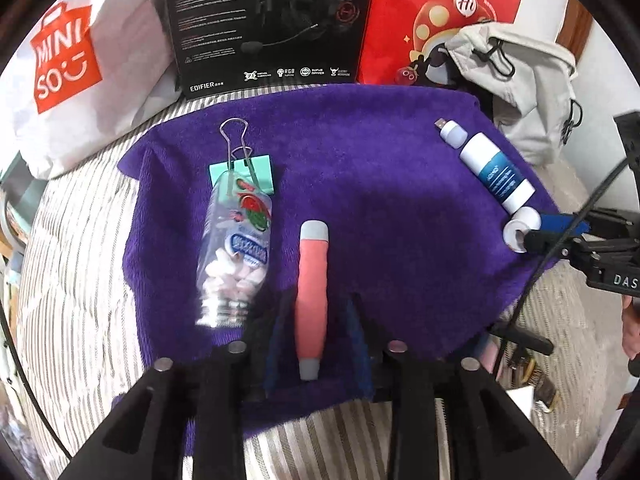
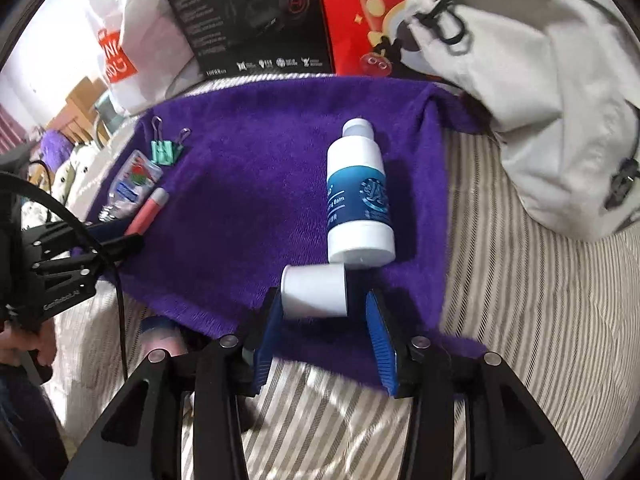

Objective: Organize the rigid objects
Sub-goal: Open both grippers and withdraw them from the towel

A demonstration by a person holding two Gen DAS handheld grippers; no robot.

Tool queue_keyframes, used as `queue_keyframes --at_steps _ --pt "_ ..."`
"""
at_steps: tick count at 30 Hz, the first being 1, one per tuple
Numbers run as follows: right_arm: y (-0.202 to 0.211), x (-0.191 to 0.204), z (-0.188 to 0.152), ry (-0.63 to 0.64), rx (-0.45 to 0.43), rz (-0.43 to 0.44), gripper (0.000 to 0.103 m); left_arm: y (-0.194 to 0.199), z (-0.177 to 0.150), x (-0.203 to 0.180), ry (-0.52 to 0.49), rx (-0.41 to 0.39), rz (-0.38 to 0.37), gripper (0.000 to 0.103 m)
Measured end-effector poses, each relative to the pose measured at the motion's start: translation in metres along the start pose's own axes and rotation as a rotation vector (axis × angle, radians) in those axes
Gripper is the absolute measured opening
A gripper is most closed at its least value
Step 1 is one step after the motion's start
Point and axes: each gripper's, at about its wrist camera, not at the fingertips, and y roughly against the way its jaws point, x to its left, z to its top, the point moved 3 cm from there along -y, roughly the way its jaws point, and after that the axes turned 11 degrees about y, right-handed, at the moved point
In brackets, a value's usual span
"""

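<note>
Left tongs (image 1: 316, 320): jaws parted, straddling the pink cylindrical tube with grey end caps (image 1: 313, 288), not visibly clamped on it. Tube lies lower centre of the left wrist frame on the purple terry towel (image 1: 380, 200), long axis running straight away from the tongs, between the fingers.

Right tongs (image 2: 324, 320): jaws wide apart around the small white plastic cap (image 2: 314, 290); left blue pad (image 2: 268, 332) touches or nearly touches the cap, right pad clear of it. Nothing gripped. Cap lies on its side, axis crosswise to the fingers, just below the white bottle with blue label (image 2: 358, 196).

Judgement: each tongs is nearest its own item; closing would suffice.
</note>
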Motion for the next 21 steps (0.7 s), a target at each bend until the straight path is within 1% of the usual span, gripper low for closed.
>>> queue_keyframes --at_steps 2,3,5,7,8,11,15,21 --pt "0.016 0.002 -0.007 0.001 -0.026 -0.002 0.043 0.01 -0.003 0.0 0.002 -0.016 0.013 0.036" --pt "0.022 0.003 -0.01 0.004 -0.035 -0.004 0.046 0.017 -0.005 -0.001 0.001 -0.027 0.015 0.036" --pt "0.038 0.005 -0.019 0.005 -0.063 -0.006 0.052 0.033 -0.012 -0.006 0.004 -0.05 0.015 0.041" --pt "0.053 0.007 -0.032 -0.001 -0.095 -0.009 0.059 0.046 -0.02 -0.014 -0.007 -0.071 0.0 0.056" --pt "0.061 0.008 -0.041 -0.006 -0.115 -0.015 0.059 0.053 -0.027 -0.02 -0.018 -0.084 -0.018 0.057" --pt "0.073 0.006 -0.062 -0.053 -0.136 -0.029 0.059 0.061 -0.042 -0.038 -0.028 -0.087 -0.066 0.058" --pt "0.079 0.006 -0.089 -0.098 -0.125 -0.021 0.059 0.044 -0.052 -0.053 0.002 -0.043 -0.083 0.058" --pt "0.085 0.012 -0.122 -0.12 -0.092 -0.004 0.059 0.015 -0.056 -0.065 0.045 0.0 -0.061 0.058"
